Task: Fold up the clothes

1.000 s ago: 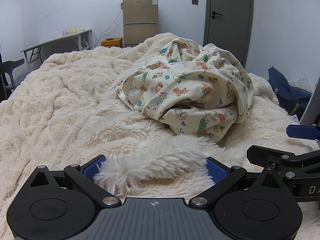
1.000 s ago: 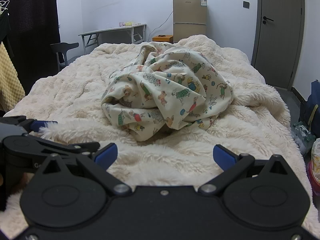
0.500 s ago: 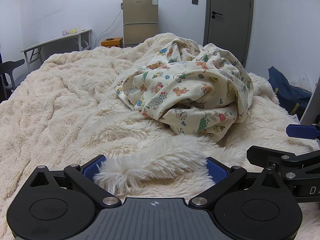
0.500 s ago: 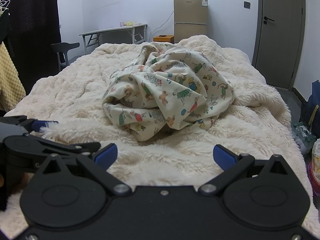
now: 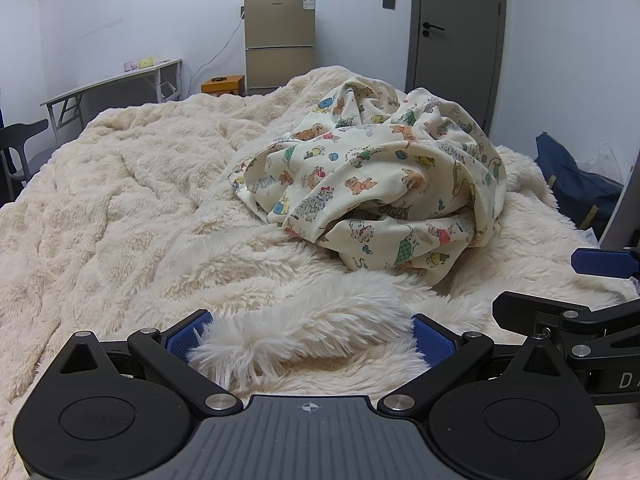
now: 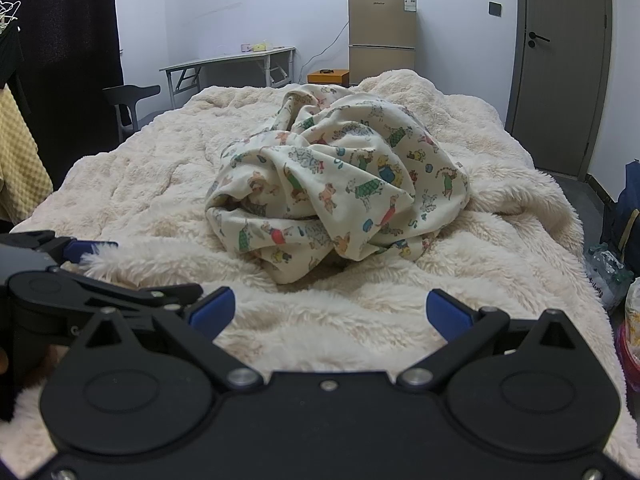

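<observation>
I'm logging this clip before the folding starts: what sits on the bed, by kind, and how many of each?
Printed garment, crumpled in a heap: 1
Fluffy cream blanket covering the bed: 1
Handheld tools, both open and empty: 2, left tool and right tool
Total: 4

Fridge (image 5: 279, 42) beside grey door (image 5: 456, 40), folding table (image 6: 232, 60).
</observation>
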`<state>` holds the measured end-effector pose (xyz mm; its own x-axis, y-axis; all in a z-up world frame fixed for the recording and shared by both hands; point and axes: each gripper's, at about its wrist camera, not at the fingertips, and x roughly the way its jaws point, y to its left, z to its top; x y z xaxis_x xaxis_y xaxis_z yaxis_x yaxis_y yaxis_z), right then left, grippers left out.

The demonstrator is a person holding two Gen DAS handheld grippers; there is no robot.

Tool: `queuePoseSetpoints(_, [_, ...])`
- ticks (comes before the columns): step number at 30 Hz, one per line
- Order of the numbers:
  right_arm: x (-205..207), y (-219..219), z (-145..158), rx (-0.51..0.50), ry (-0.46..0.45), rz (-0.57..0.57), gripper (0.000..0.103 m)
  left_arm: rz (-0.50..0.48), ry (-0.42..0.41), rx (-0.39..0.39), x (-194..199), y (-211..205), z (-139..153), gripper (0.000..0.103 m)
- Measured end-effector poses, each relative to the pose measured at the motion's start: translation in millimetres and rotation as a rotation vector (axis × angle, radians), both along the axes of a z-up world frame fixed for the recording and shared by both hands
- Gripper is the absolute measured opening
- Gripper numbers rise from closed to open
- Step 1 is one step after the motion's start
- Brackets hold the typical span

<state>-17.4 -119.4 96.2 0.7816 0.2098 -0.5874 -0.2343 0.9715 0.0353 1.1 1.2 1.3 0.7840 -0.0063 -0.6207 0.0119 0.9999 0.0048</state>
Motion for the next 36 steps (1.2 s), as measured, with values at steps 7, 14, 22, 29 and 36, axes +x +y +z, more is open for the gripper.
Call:
queuePoseSetpoints(7, [-0.5, 0.3, -0.7, 0.001, 0.001, 0.0, 0.103, 0.0, 0.0, 0.001, 0.7, -0.7, -0.3, 0.103])
queuePoseSetpoints(14, [0.8, 0.3, -1.1, 0.004, 0.006, 0.001, 0.103, -0.001, 0.0, -0.004, -0.1, 0.6, -0.8, 0.103])
queuePoseSetpoints(22, [0.5, -0.1, -2.1, 0.005, 0.006, 0.001, 0.103, -0.001, 0.003, -0.001, 1.1, -1.4, -1.3, 0.103])
queuePoseSetpoints(29, [0.5, 0.0, -1.7, 0.006, 0.005, 0.007, 0.103, -0.002, 0.004, 0.0, 2.4, -1.5, -2.6, 0.103])
queuePoseSetpoints(36, [-0.5, 0.9, -1.9, 0.008, 0.006, 0.007, 0.103, -0.002, 0.004, -0.001, 2.8, -1.3, -2.8, 0.103])
